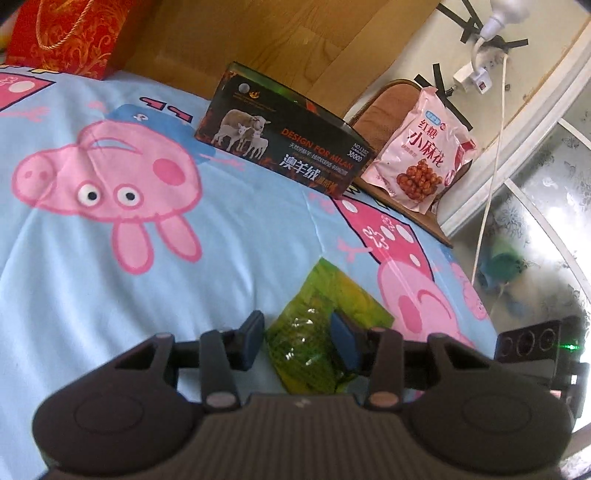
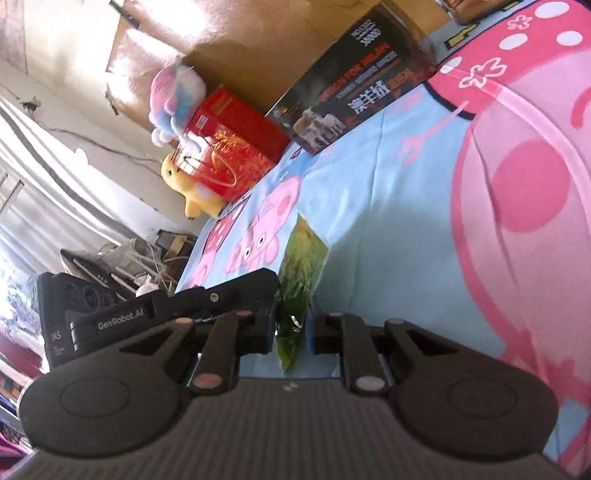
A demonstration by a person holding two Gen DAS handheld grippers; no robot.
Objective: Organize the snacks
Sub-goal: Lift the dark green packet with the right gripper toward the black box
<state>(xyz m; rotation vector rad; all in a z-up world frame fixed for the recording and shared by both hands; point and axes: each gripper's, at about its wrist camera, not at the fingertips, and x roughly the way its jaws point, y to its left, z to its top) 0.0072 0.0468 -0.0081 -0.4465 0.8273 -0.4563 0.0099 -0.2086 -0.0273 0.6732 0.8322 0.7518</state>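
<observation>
A green snack packet (image 1: 317,325) lies over the blue cartoon-pig bedsheet (image 1: 110,258). My left gripper (image 1: 301,341) is open, its two fingers on either side of the packet's near end. My right gripper (image 2: 291,328) is shut on the same green packet (image 2: 301,273), pinching its lower edge; the packet stands on edge between the fingers. The left gripper's body (image 2: 122,314) shows at the left of the right wrist view. A pink bag of fried dough twists (image 1: 417,147) leans at the bed's far right. A dark open box (image 1: 280,136) with sheep print stands on the bed.
A red gift bag (image 1: 66,33) stands at the far left by the wooden headboard (image 1: 277,29). Plush toys (image 2: 192,140) sit beside it. A white cable (image 1: 491,177) hangs by the wall at right. The dark box also shows in the right wrist view (image 2: 354,81).
</observation>
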